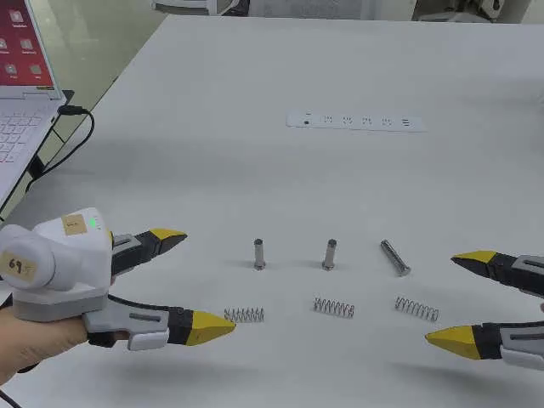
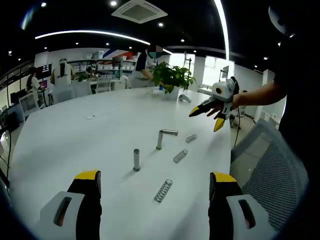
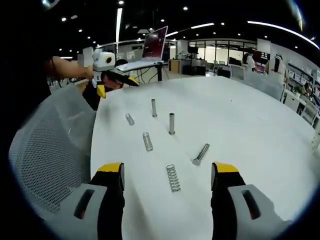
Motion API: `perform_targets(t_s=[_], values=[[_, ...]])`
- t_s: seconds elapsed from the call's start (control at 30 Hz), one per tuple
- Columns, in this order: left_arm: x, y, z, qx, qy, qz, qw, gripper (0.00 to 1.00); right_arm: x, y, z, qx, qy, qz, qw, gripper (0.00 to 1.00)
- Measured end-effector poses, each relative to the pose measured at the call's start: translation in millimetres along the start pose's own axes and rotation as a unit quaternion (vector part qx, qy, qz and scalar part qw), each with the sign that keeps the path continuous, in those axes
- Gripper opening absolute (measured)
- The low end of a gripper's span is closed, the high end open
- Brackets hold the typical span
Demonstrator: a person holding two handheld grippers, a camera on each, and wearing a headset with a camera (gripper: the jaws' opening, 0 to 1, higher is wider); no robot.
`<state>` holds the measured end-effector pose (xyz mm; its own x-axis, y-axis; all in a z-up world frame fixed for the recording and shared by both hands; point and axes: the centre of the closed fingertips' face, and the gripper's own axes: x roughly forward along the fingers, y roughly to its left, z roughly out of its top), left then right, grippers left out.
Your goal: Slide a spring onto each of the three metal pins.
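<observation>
Three metal pins lie in a row on the white table [image 1: 255, 153]: the left pin [image 1: 259, 253] and the middle pin [image 1: 330, 253] stand upright, while the right pin [image 1: 394, 257] lies on its side. In front of each rests a loose spring: left [image 1: 244, 314], middle [image 1: 333, 307], right [image 1: 416, 308]. My left gripper [image 1: 194, 280] hovers open just left of the left spring [image 2: 163, 190]. My right gripper [image 1: 444, 297] hangs open right of the right spring [image 3: 173, 177] and the lying pin [image 3: 200, 154]. Nothing is between either pair of jaws.
A white power strip [image 1: 354, 121] lies farther back on the table. An open laptop [image 1: 21, 76] with a black cable [image 1: 81, 127] sits at the left edge. A grey mesh chair [image 3: 50, 150] stands near the table's front edge. A potted plant [image 2: 172, 76] stands at the far end.
</observation>
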<state>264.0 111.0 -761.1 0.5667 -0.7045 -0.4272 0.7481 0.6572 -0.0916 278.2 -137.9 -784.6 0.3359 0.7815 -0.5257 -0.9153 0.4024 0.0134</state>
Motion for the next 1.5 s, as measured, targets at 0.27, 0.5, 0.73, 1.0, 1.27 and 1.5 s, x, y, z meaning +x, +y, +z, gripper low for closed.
perform_targets(t_s=[0.27,0.5,0.73,1.0,1.27,1.5], values=[[-0.4,0.0,-2.2,-0.001,0.003,0.001,1.0000,0.87,-1.5,-0.3,-1.9,-0.001,0.002,0.000,1.0000,0.72],[-0.5,-0.8,-3.9,-0.001,0.005,0.001,1.0000,0.87,-1.1,0.5,-2.8,-0.003,0.004,0.000,1.0000,0.72],[-1.2,-0.6,-3.6,-0.003,0.004,0.002,1.0000,0.87,-1.2,1.8,-3.4,-0.004,0.006,0.001,1.0000,0.72],[-2.4,-0.8,-3.8,-0.002,0.005,0.002,1.0000,0.87,0.6,3.4,-3.2,-0.008,0.010,0.004,0.9999,0.71],[-2.1,-0.3,-1.9,0.001,0.005,0.000,1.0000,0.87,1.2,4.5,-0.8,-0.009,0.012,0.005,0.9999,0.71],[-1.1,-0.7,0.5,0.001,0.003,0.000,1.0000,0.87,1.0,5.5,1.1,-0.010,0.012,0.006,0.9999,0.70]])
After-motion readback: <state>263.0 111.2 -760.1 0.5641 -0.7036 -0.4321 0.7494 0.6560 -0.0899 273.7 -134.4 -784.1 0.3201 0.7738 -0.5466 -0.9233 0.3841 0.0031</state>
